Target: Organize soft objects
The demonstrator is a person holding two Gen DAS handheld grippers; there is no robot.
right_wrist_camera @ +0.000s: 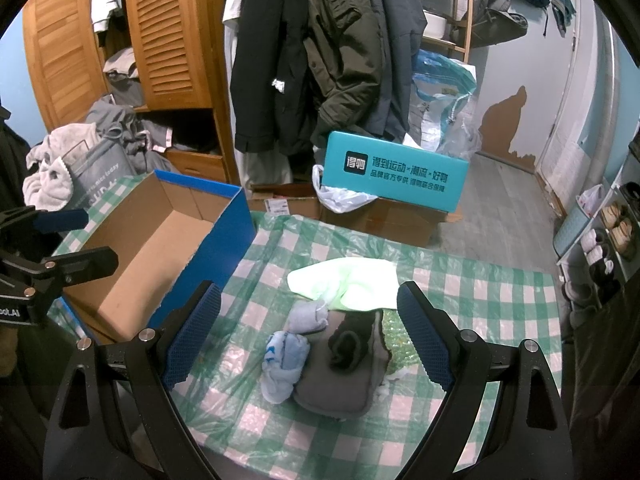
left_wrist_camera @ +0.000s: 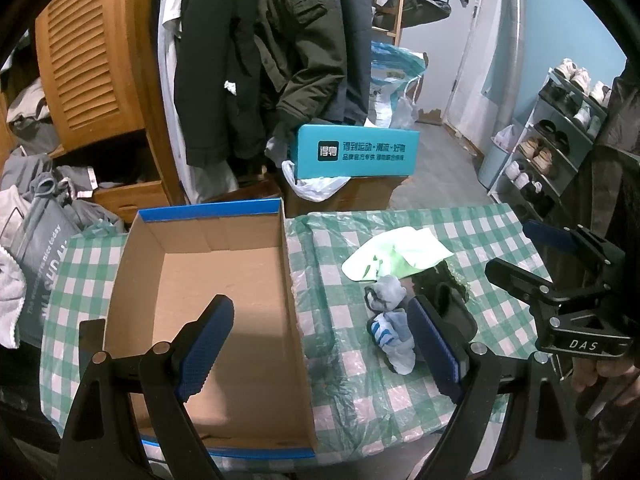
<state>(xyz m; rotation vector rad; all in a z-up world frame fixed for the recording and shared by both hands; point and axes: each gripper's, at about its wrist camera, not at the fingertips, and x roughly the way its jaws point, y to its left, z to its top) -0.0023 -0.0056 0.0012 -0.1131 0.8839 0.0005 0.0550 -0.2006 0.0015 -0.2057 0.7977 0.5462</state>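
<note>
A table [right_wrist_camera: 460, 292] covered in green-and-white check cloth under clear plastic carries an open cardboard box [left_wrist_camera: 208, 280] with blue outer walls on its left part; nothing shows inside it. Right of the box, well apart from its wall, lies a small pile of soft things. At the far end of the pile is a pale green cloth [right_wrist_camera: 348, 282], partly folded over itself. Touching its near edge is a grey pouch [right_wrist_camera: 340, 384] with a black sock [right_wrist_camera: 348, 346] resting on top. Against the pouch's left side sit two rolled socks: a blue-and-white sock [right_wrist_camera: 284, 364] nearer, and a grey sock [right_wrist_camera: 308, 316] just behind it, touching. The left gripper [left_wrist_camera: 320, 344] hangs released, one finger over the box and the other by the socks, grasping nothing. The right gripper [right_wrist_camera: 308, 332] is also spread wide, its fingers either side of the pile, above it and holding nothing.
</note>
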